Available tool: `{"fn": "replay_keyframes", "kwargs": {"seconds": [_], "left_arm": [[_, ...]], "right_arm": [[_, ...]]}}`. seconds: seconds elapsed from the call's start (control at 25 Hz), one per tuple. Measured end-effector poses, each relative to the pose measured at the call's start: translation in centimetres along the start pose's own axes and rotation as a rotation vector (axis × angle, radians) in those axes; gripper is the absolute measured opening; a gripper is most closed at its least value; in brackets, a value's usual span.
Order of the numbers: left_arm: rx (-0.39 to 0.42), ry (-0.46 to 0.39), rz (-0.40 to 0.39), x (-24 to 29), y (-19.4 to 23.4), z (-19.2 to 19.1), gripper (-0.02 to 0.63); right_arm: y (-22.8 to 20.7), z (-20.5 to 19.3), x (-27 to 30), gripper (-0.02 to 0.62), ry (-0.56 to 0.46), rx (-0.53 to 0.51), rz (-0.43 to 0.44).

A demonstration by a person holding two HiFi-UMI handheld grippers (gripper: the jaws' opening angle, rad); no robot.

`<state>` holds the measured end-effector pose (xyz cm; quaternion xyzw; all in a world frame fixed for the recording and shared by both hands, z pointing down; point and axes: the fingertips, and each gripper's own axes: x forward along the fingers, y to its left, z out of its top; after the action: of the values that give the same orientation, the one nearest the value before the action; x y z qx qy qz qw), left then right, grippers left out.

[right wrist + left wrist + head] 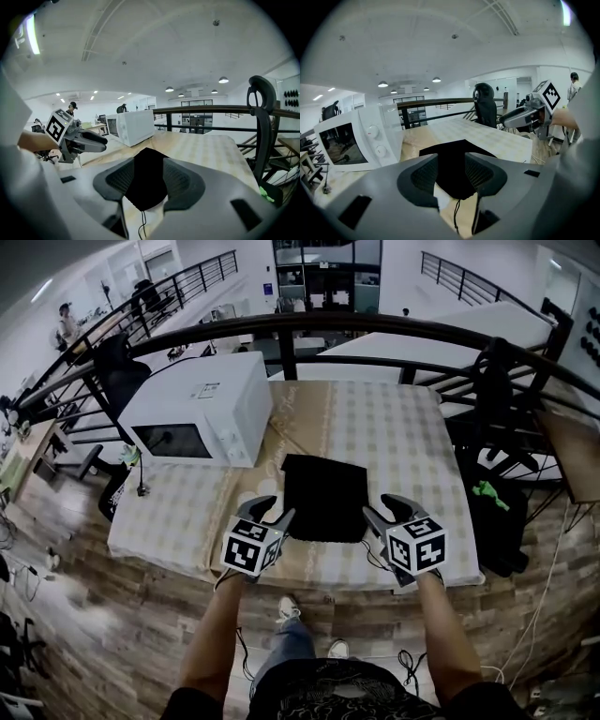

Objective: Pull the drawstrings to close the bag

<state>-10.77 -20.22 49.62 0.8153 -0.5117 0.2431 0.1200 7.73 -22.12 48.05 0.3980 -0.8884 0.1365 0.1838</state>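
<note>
Black bag point(325, 497) lies on checked table point(403, 437) — microwave point(199, 409) just beside.

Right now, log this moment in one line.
bag: flat on table | left gripper: jaws apart, empty | right gripper: jaws apart, empty | drawstrings: not gripped

White microwave point(197, 409) at the far left of a checked tablecloth point(403, 437), door facing near. Dark curved railing point(375, 326) just beyond the far edge. Black office chair point(117, 371) left of the microwave. Wooden plank floor point(84, 615) below.
</note>
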Motion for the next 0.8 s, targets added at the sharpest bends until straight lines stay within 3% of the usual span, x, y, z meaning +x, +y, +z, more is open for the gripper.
{"fn": "replay_keyframes", "kwargs": {"seconds": [0.8], "left_arm": [[0.071, 0.242, -0.114, 3.1, -1.1, -9.1, 0.19]], "right_arm": [[0.2, -7.7, 3.1, 0.193, 0.179, 0.045, 0.037]]}}
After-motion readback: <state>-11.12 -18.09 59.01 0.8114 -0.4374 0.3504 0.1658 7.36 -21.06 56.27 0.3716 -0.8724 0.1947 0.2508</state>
